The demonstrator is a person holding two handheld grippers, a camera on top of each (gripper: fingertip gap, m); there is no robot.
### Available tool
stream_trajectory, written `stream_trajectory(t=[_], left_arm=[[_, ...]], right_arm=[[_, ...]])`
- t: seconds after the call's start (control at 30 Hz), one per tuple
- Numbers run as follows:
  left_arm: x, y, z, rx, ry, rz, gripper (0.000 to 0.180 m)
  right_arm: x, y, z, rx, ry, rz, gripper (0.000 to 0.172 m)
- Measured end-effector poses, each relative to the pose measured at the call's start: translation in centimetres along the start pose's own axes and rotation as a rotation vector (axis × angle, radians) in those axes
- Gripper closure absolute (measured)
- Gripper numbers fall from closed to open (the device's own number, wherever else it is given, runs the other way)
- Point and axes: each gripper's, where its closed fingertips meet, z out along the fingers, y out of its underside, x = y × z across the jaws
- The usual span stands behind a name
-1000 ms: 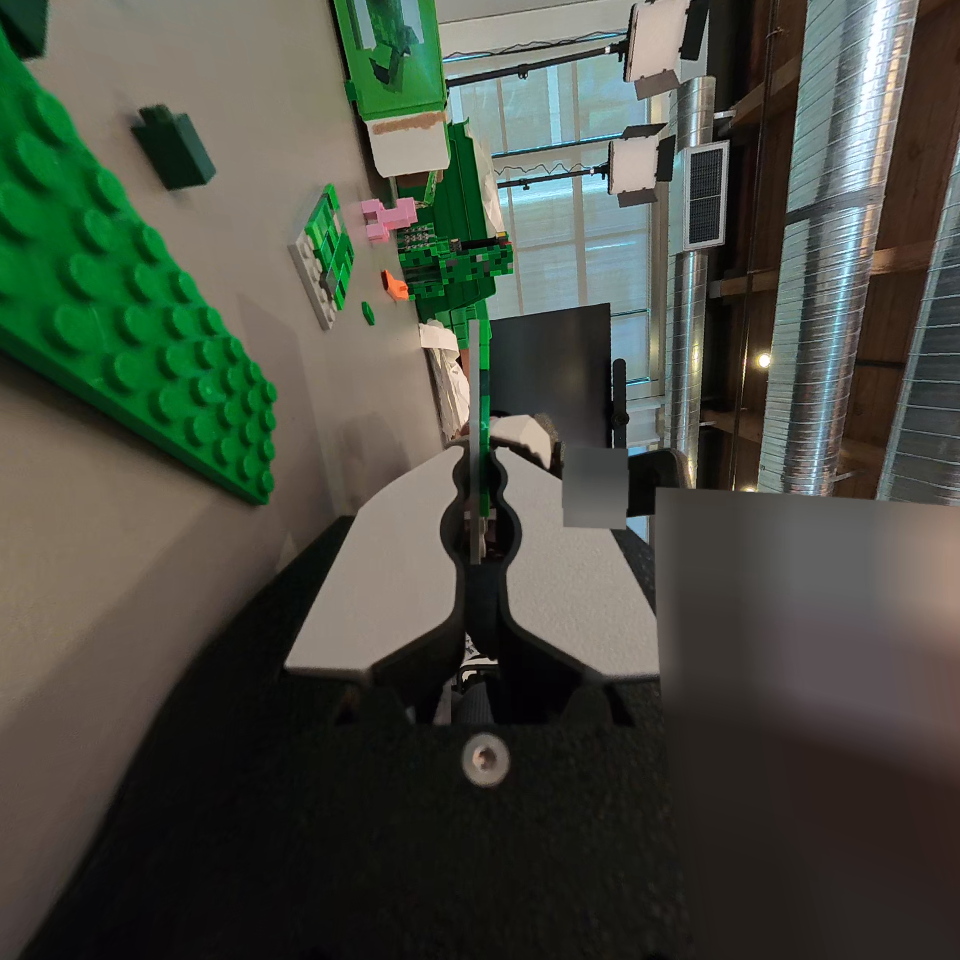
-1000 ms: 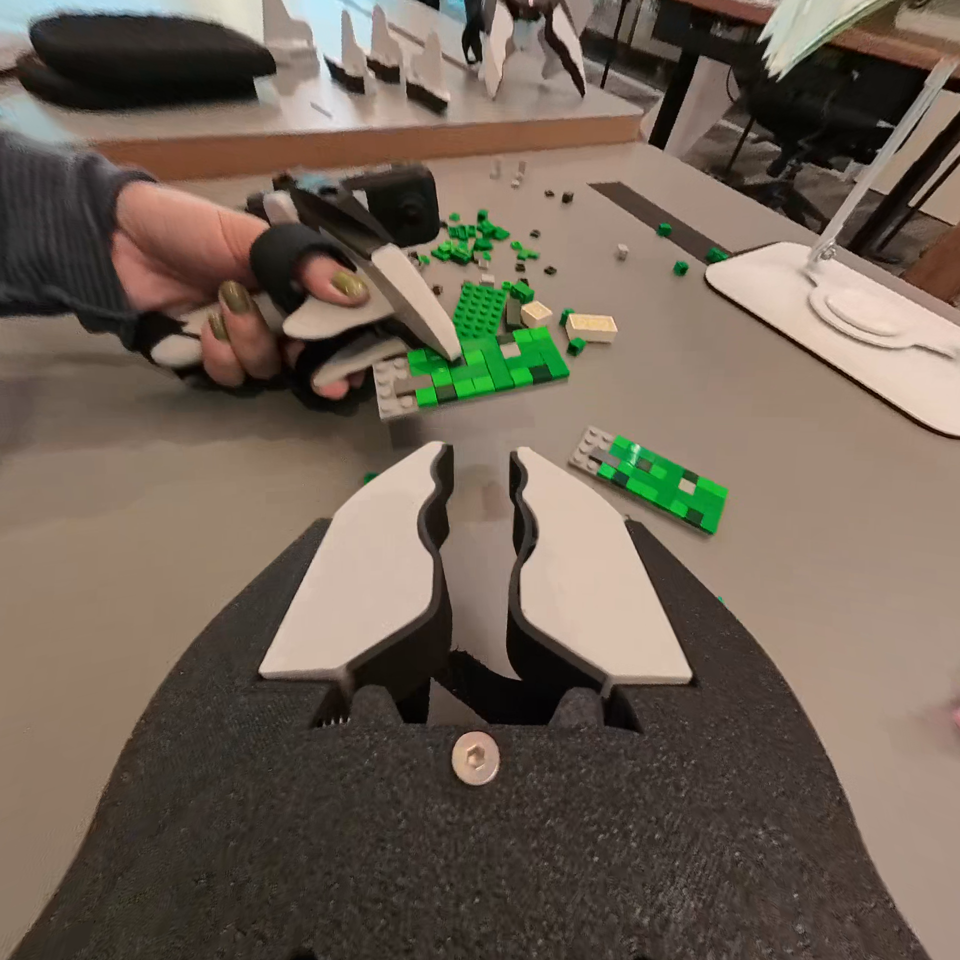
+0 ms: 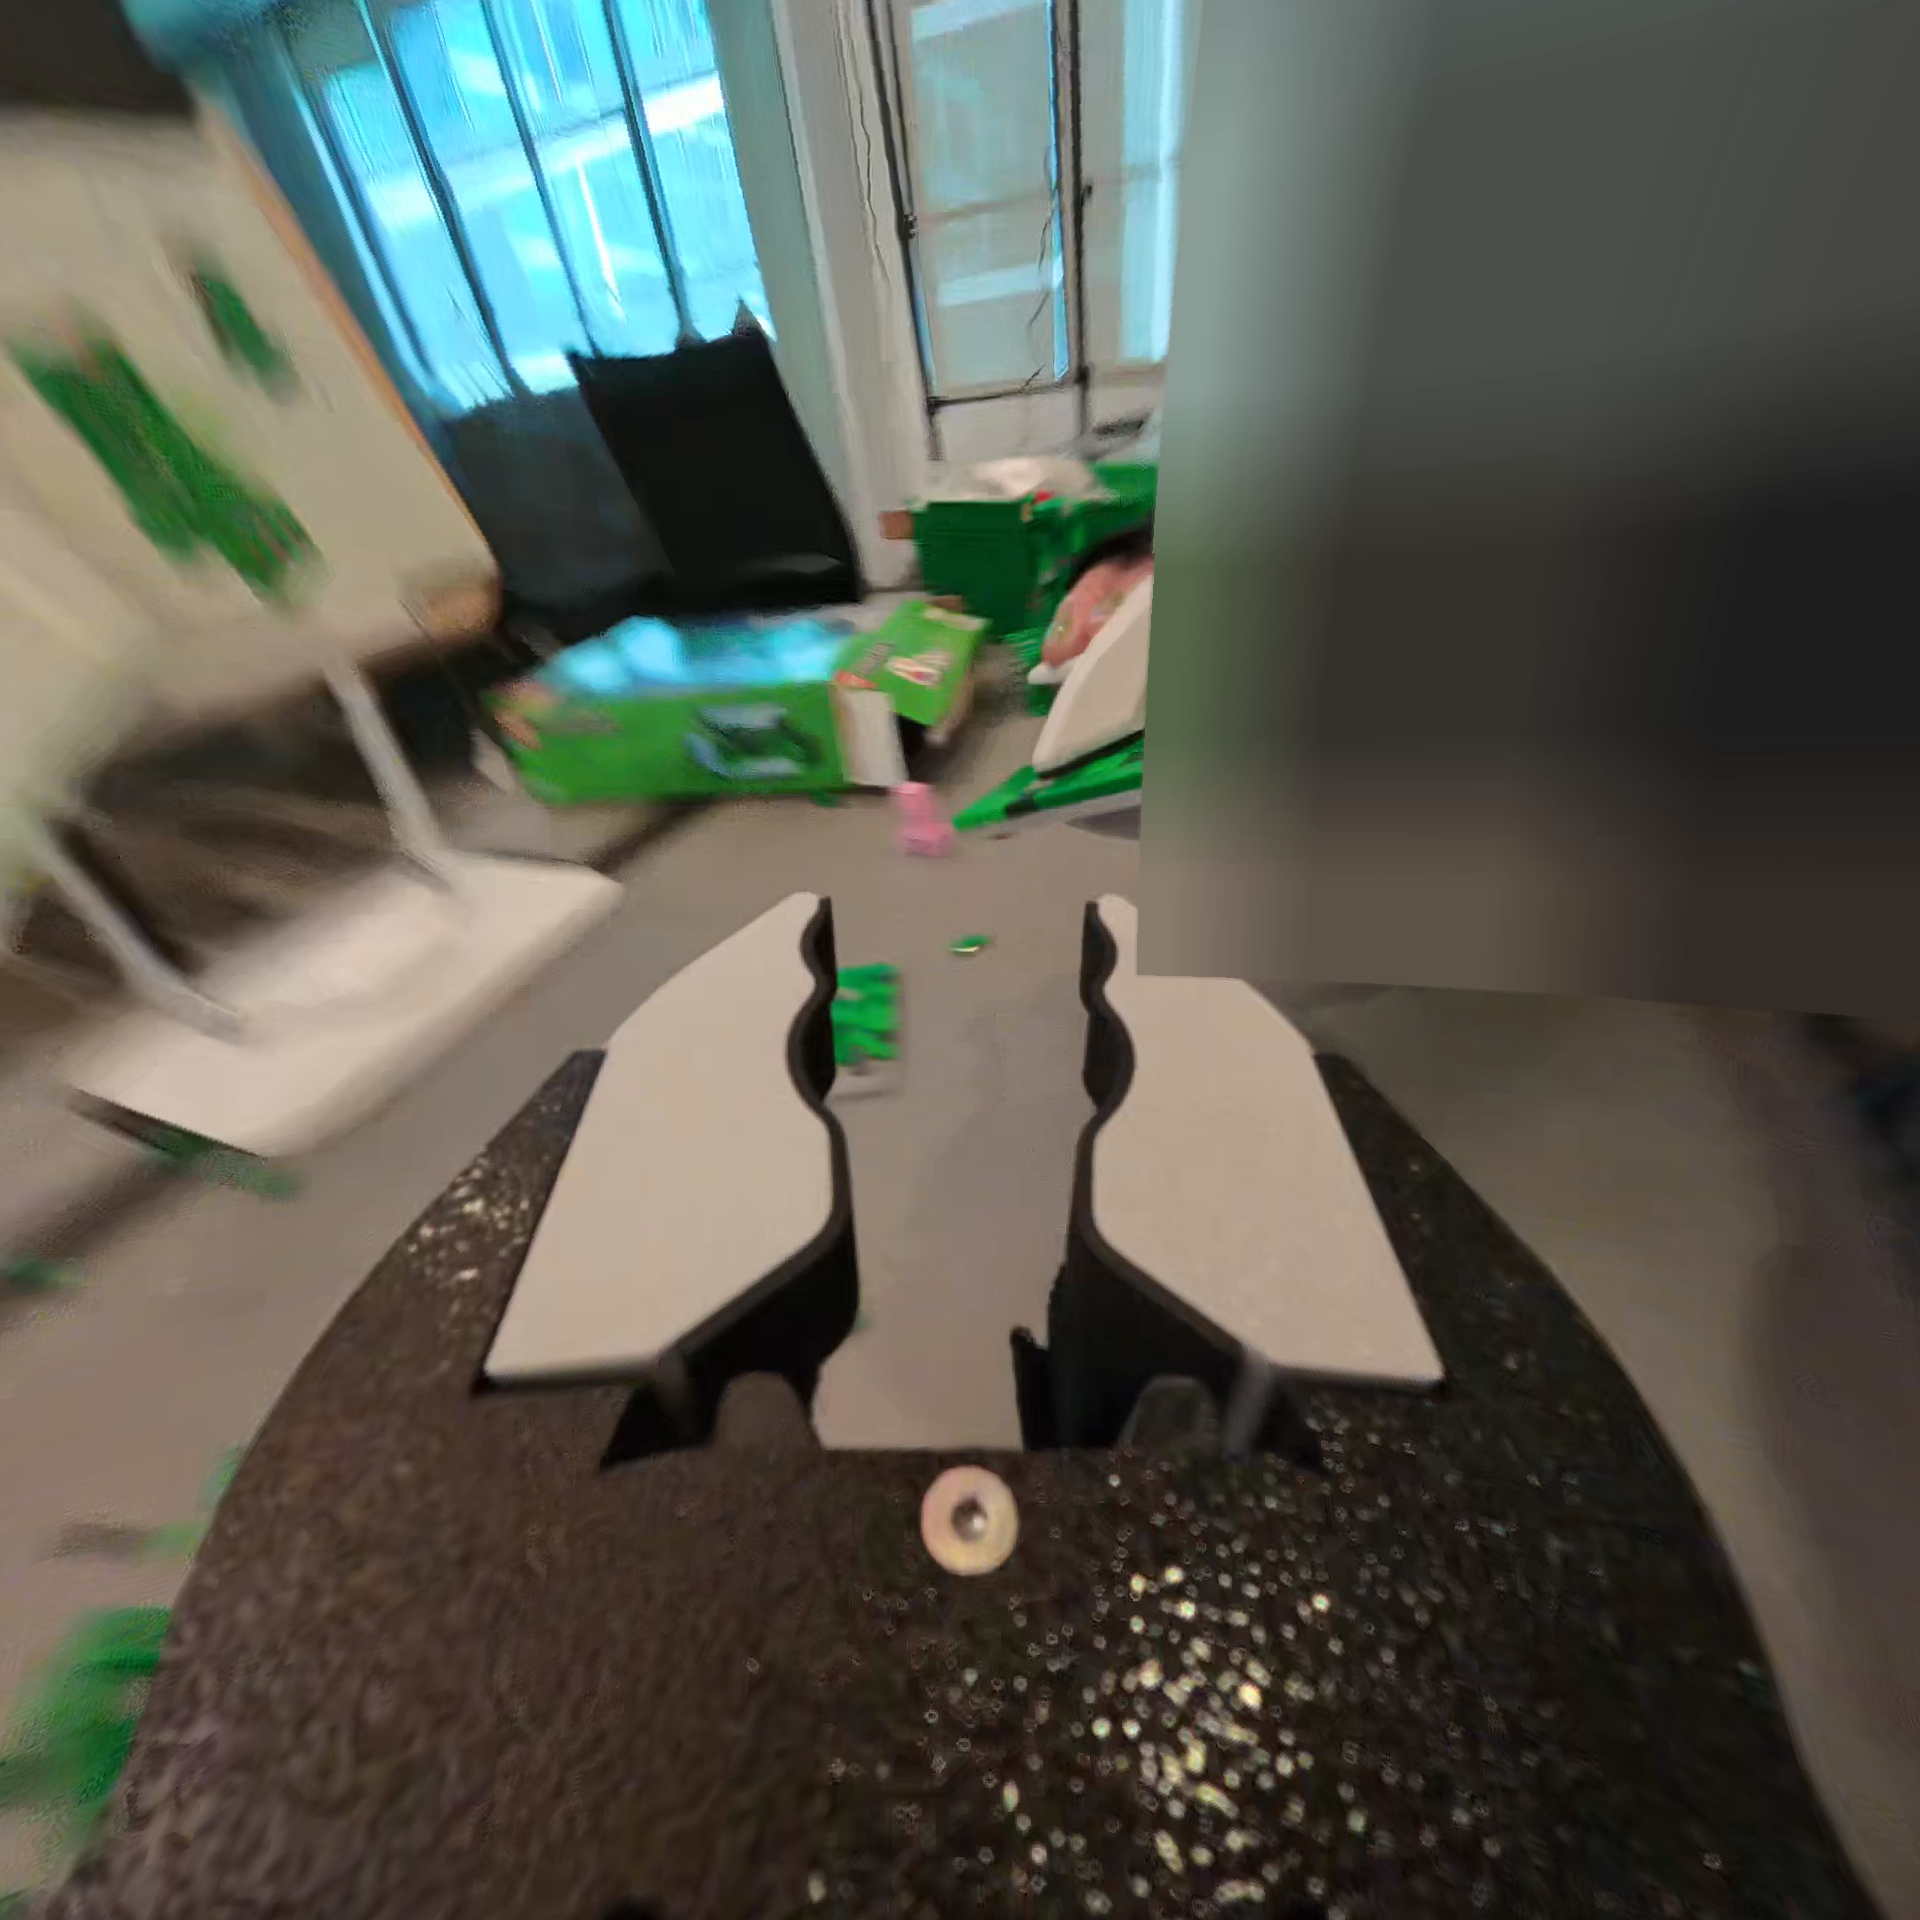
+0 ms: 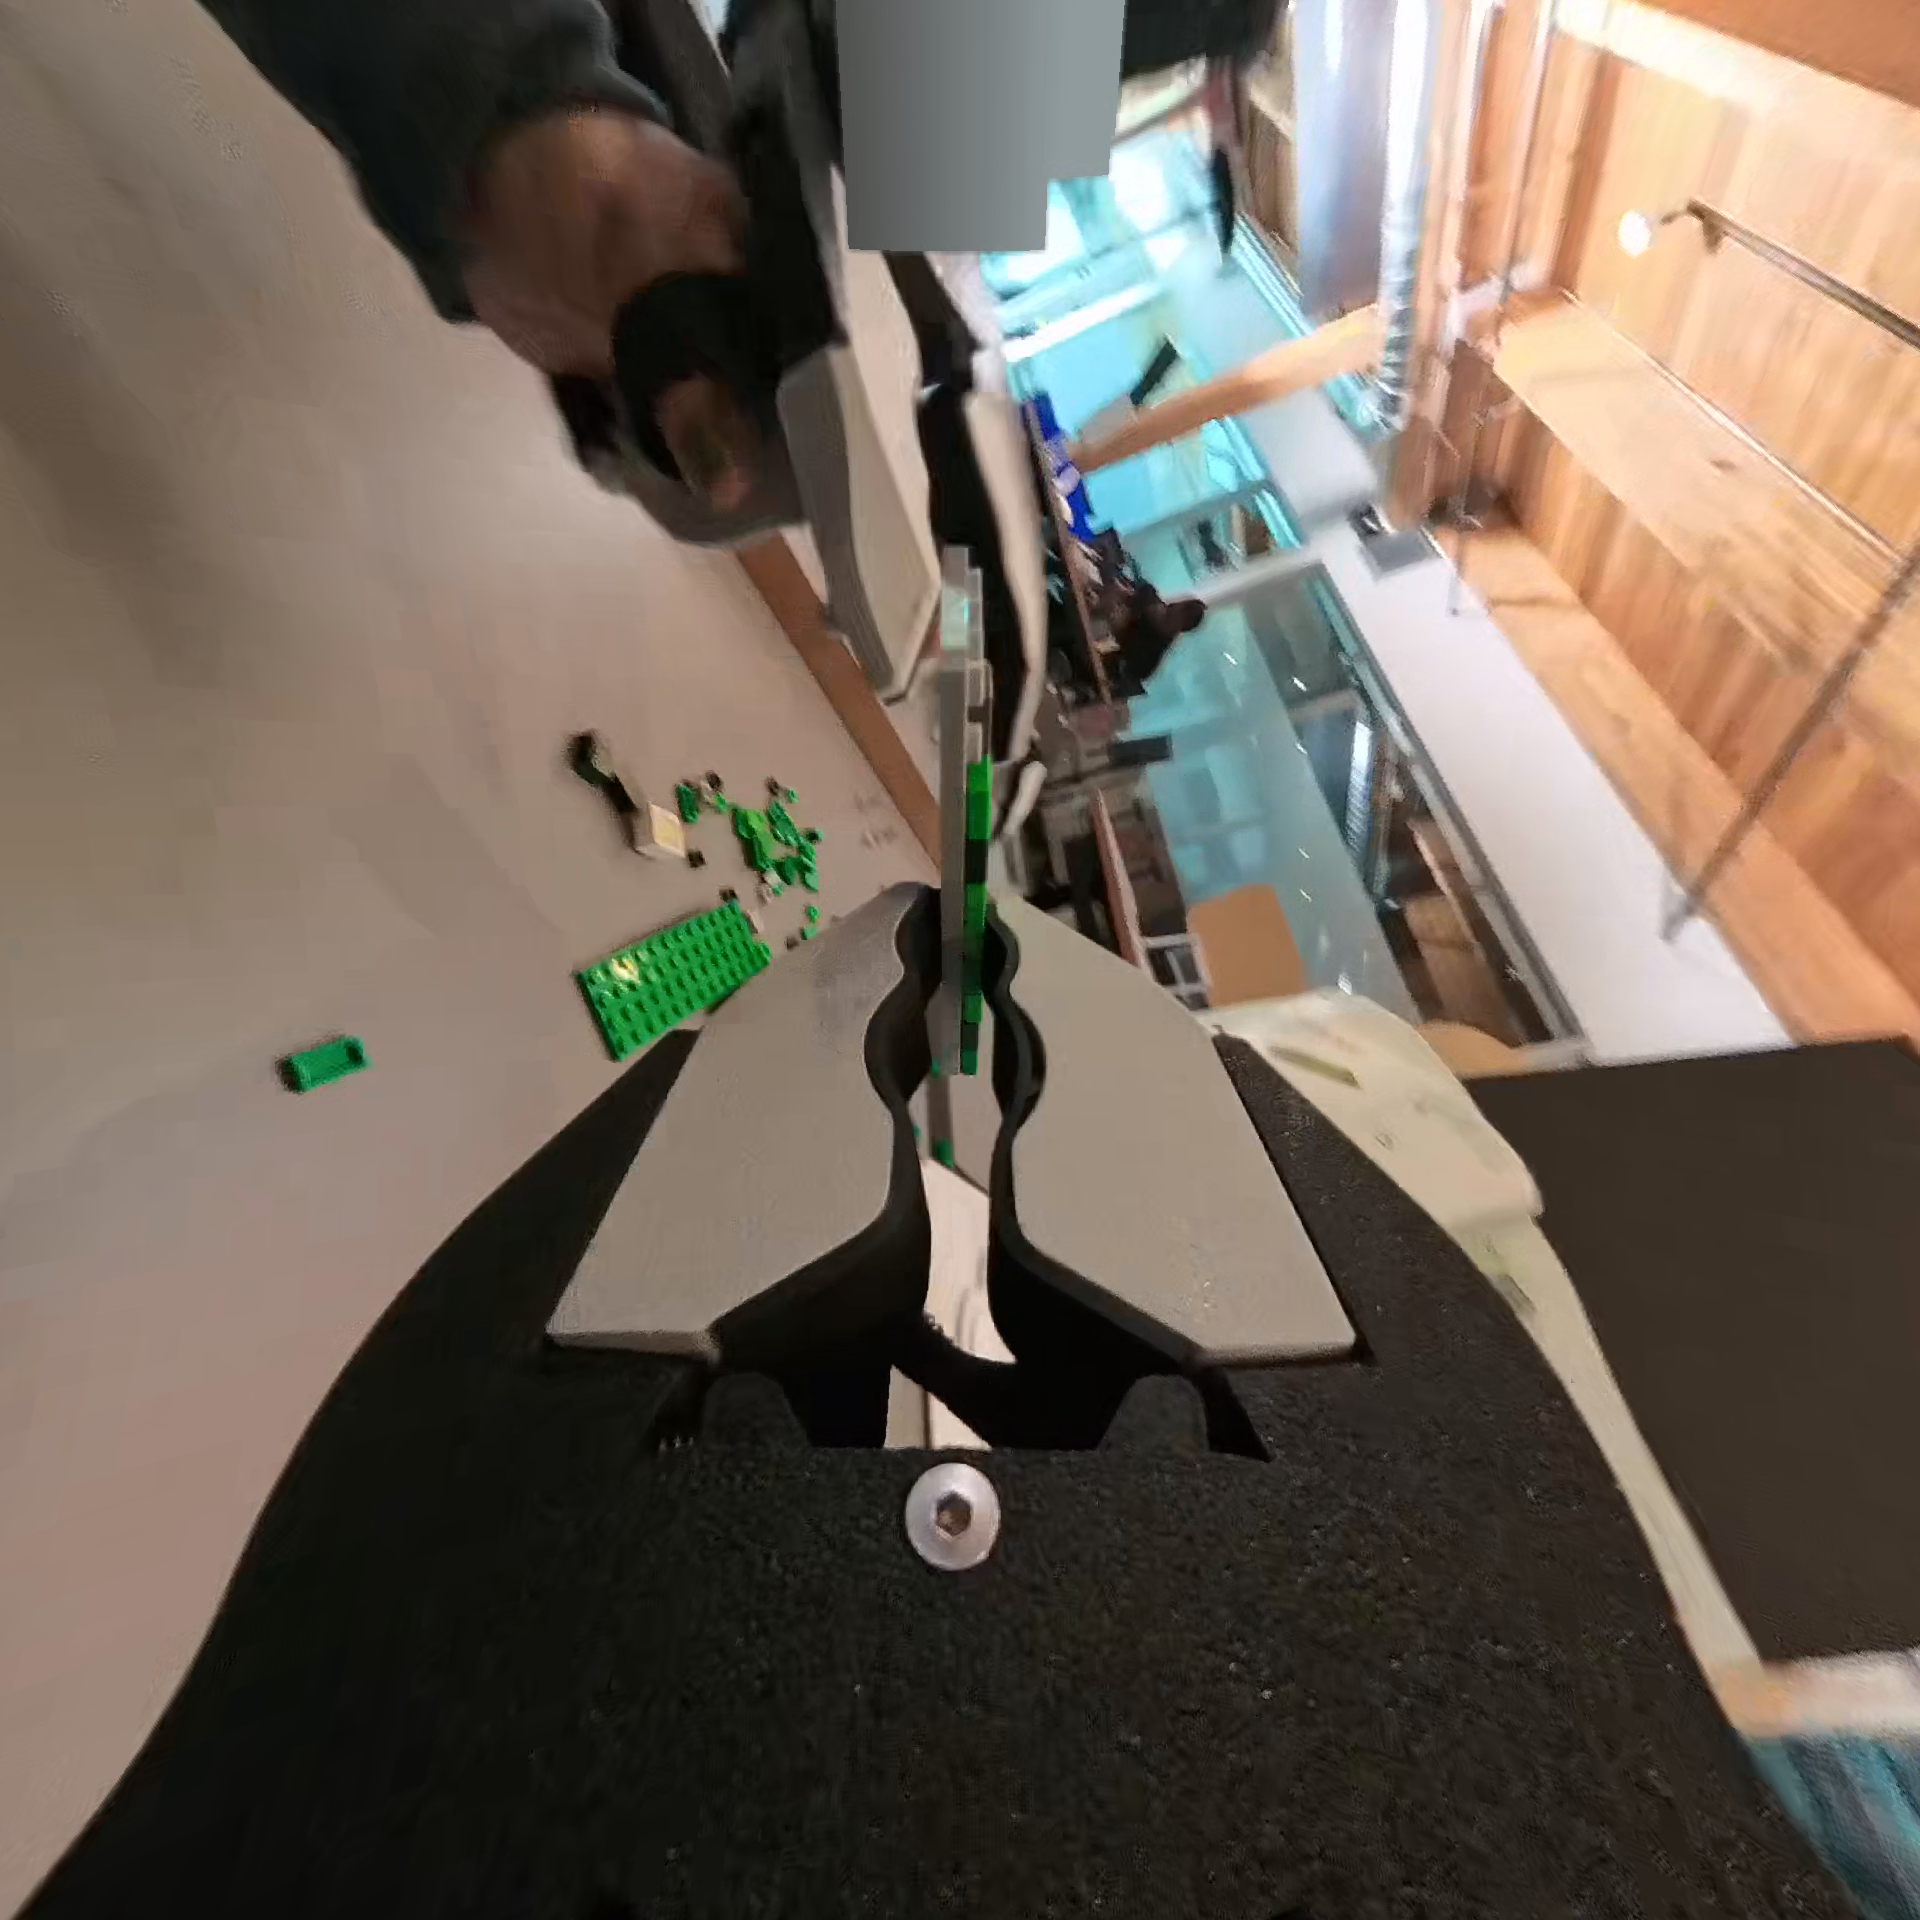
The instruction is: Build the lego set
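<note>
Clamping a thin grey plate faced with green tiles (image 4: 961,831) near its lower end, the right gripper (image 4: 961,925) stood almost closed. Both dark pads (image 4: 1023,997) pressed on the plate's flat faces, and the plate was seen edge-on, running straight out ahead of the fingers.

Most of the plate reached past the pads, so this was probably a grip that needed steady, even pressure with the wrist kept from twisting. A skewed squeeze on so thin a stack could likely have levered the tiles loose.

To the left lay the grey table (image 4: 260,623), tilted in the right wrist view. On it were a small green brick (image 4: 322,1062), a studded green baseplate (image 4: 675,977) and, farther on, a scatter of tiny green and dark pieces (image 4: 769,831).

Beyond the plate's far end a hand (image 4: 603,239) held the left gripper (image 3: 956,914). Its two fingers were spread wide with nothing between them, and bare tabletop showed through the gap. Whether either fingertip touched the plate could not be told through the blur.

Past those fingers in the left wrist view lay a few green bits (image 3: 868,1013), a pink piece (image 3: 920,821) and a green box (image 3: 686,717), with windows (image 3: 582,187) beyond.
</note>
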Motion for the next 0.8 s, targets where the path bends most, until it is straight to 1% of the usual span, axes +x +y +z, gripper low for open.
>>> stream_trajectory(t=[0.07, 0.1, 0.13, 0.17, 0.2, 0.27, 0.37, 0.43, 0.53, 0.57, 0.6, 0.63, 0.67, 0.73, 0.8], left_arm=[[1.1, -1.4, -0.2, -0.026, -0.069, 0.401, 0.138], [1.9, -1.6, -0.1, -0.039, -0.07, 0.558, 0.139], [2.6, -1.5, 0.2, -0.063, -0.063, 0.667, 0.14], [3.2, -1.1, 0.6, -0.09, -0.04, 0.728, 0.142], [3.7, -0.8, 0.9, -0.105, -0.019, 0.766, 0.142], [4.2, -0.7, 1.4, -0.091, -0.012, 0.816, 0.149], [4.3, -1.1, 1.1, -0.047, -0.05, 0.862, 0.164], [4.5, -1.3, 1.0, -0.031, -0.06, 0.902, 0.167], [4.1, -1.4, 1.1, -0.015, -0.111, 0.96, 0.175], [3.7, -1.4, 1.2, -0.018, -0.134, 0.974, 0.175], [3.3, -1.2, 1.1, -0.028, -0.154, 0.981, 0.175], [3.1, -0.4, 0.9, -0.035, -0.17, 0.993, 0.175], [2.3, 0.0, 0.7, -0.036, -0.201, 1.011, 0.175], [0.3, 1.8, 0.4, -0.088, -0.266, 1.053, 0.175], [-1.3, 4.0, 0.3, -0.158, -0.296, 1.1, 0.175]], right_arm=[[-0.3, -1.1, 0.2, 0.08, -0.079, 0.059, 0.166], [-0.4, -1.6, 0.2, 0.111, -0.116, 0.094, 0.166], [-0.3, -1.9, 0.3, 0.137, -0.133, 0.119, 0.166], [-0.3, -2.2, 0.4, 0.16, -0.142, 0.132, 0.166], [-0.3, -2.3, 0.4, 0.172, -0.155, 0.142, 0.165], [-0.3, -2.6, 0.6, 0.184, -0.176, 0.152, 0.165], [-0.7, -2.9, 0.6, 0.2, -0.204, 0.167, 0.165], [-0.7, -3.1, 0.7, 0.205, -0.201, 0.168, 0.165], [0.1, -2.5, 1.2, 0.174, -0.173, 0.174, 0.162], [0.3, -2.1, 1.4, 0.143, -0.15, 0.19, 0.16], [0.5, -1.2, 1.5, 0.095, -0.119, 0.21, 0.154], [0.8, -0.2, 1.6, 0.04, -0.114, 0.247, 0.151], [0.5, 0.9, 1.4, -0.003, -0.139, 0.323, 0.149], [-1.1, 2.9, 1.0, -0.106, -0.204, 0.537, 0.15], [-3.5, 5.0, 0.7, -0.316, -0.25, 0.752, 0.151]])
